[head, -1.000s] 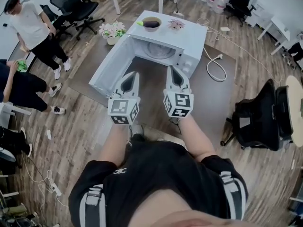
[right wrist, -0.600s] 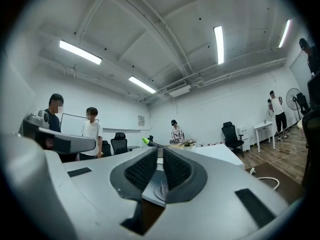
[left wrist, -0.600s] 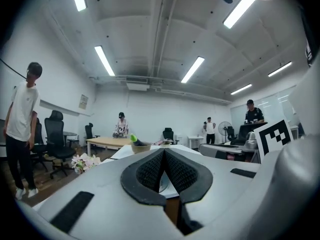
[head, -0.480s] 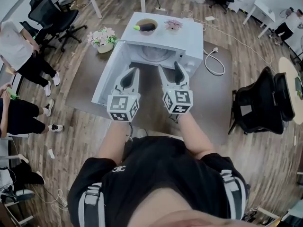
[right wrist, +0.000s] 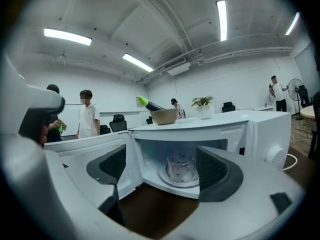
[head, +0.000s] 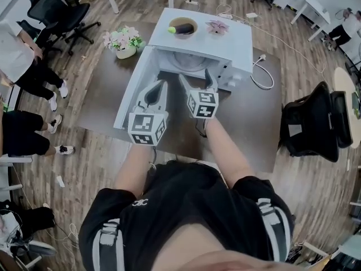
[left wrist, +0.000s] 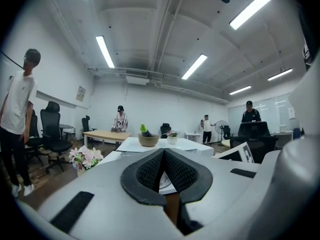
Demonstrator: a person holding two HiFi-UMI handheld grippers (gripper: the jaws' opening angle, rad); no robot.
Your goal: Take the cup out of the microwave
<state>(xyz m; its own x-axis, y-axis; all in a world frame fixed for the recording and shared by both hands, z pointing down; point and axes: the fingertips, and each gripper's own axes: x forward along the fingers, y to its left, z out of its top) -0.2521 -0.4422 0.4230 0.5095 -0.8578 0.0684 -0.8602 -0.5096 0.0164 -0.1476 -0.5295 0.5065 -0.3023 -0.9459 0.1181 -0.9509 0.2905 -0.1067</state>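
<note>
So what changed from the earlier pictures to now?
The right tool reached forward to the open microwave, and its jaws are opening, with nothing between them yet. The left tool edged forward too, shut. The cup stands inside, not held, and the door is open as before.

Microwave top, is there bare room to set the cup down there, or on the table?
The microwave top is bare along its front and right; the bowl and small plant crowd its back. The table is bare in front; the open door and flowers crowd the left.
</note>
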